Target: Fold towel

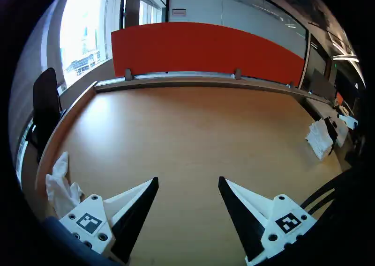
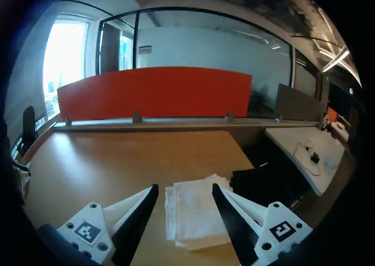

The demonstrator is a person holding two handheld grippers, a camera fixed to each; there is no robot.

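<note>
- While both hang over the wood tabletop [image 1: 187,125], neither is gripping anything.
- Left tongs [image 1: 188,180]: spread wide, bare wood showing in the gap.
- Right tongs [image 2: 185,186]: spread wide too. The folded stack [image 2: 197,214] of white towels shows in the gap between the two fingers. It lies flat on the tabletop, and neither finger visibly presses on it.
- Left gripper view: the same folded stack [image 1: 320,137] sits at the far right edge of the tabletop, well apart from the left tongs.
- Crumpled towel [image 1: 61,186]: white and unfolded, bunched at the left edge of the tabletop, just beside the left finger's base.
- Red divider [image 1: 206,50] stands upright along the tabletop's far edge.
- Black chair [image 1: 47,107] is off the left side, by the window.
- White desk [image 2: 304,158] is to the right of the tabletop, with a thin cable lying on it.
</note>
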